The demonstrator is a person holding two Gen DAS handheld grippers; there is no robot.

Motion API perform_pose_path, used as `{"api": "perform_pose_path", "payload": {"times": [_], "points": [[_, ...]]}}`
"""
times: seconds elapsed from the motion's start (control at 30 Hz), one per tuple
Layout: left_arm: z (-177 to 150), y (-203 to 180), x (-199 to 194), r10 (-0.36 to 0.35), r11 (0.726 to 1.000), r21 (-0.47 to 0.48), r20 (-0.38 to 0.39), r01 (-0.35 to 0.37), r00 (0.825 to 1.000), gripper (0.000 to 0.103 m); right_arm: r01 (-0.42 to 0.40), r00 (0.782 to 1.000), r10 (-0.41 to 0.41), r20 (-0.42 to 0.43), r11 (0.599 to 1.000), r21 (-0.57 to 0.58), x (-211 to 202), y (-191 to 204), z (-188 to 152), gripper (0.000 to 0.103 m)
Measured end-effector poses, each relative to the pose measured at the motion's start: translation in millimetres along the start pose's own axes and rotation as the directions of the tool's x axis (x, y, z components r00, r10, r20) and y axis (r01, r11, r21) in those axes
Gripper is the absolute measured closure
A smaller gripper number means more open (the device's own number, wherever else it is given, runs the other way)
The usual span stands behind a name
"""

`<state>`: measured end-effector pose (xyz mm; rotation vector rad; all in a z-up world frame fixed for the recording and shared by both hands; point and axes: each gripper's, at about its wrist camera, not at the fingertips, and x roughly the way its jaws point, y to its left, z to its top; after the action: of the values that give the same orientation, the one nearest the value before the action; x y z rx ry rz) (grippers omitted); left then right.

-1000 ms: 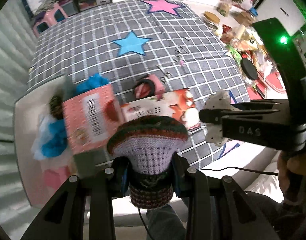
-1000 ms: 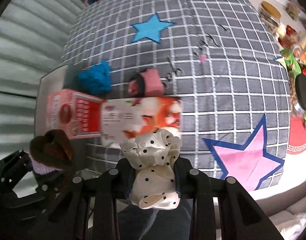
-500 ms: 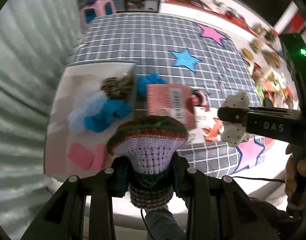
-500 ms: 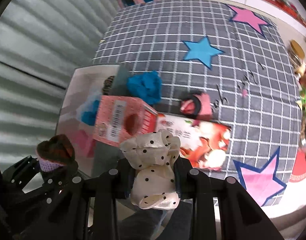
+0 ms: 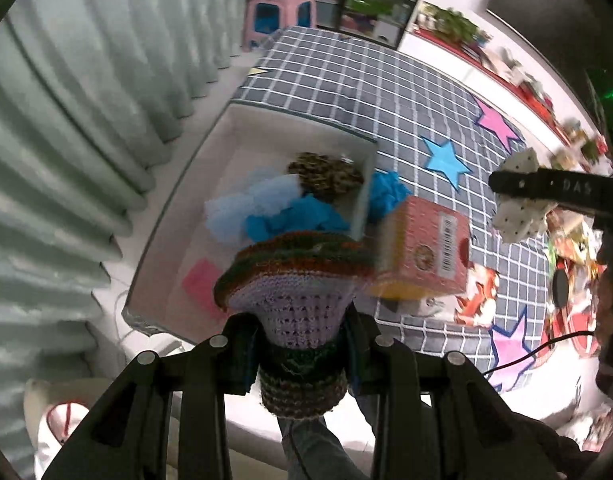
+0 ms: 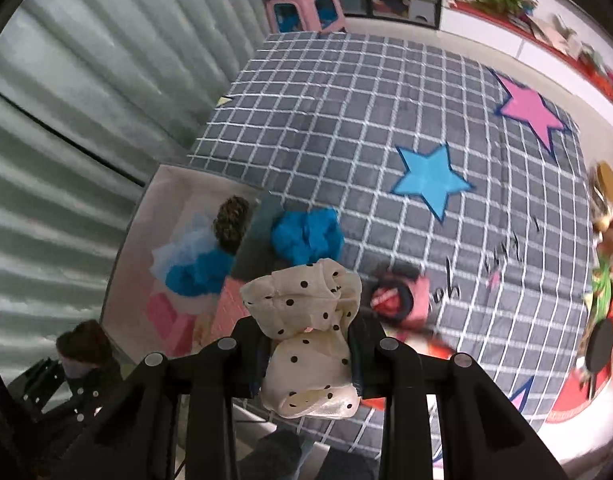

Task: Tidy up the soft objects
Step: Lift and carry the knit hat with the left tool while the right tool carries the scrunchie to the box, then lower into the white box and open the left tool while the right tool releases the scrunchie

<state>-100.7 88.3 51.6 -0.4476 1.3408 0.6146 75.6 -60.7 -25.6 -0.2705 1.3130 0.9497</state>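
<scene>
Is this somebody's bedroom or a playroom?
Probably a room at home, maybe a bedroom: a checked quilt with stars, pale curtains alongside, and a pink plastic stool on the floor beyond.

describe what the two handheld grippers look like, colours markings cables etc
Both are matte black plastic. The left gripper and right gripper each have angular finger arms with round silver bolt heads and blue-edged pads. In the left wrist view, the right gripper's side carries pale "DAS" lettering and a green light glows above it. A thin black cable trails below.
</scene>
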Motion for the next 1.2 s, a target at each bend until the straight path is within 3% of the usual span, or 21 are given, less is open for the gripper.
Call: {"api": "perform_pose_path", "payload": {"times": [0.5, 1.2], "points": [[10, 43, 14, 0.038, 0.991, -0.125, -0.027, -0.041, 0.999, 0.066, -0.042, 0.999, 0.038, -0.038, 0.993, -0.112, 28, 54, 38, 0.070], [44, 67, 48, 0.056, 0.988, -0.139, -0.053, -0.063, 0.997, 0.066, -0.101, 0.991, 0.080, -0.106, 0.974, -0.205, 58, 124, 53, 0.070]]}}
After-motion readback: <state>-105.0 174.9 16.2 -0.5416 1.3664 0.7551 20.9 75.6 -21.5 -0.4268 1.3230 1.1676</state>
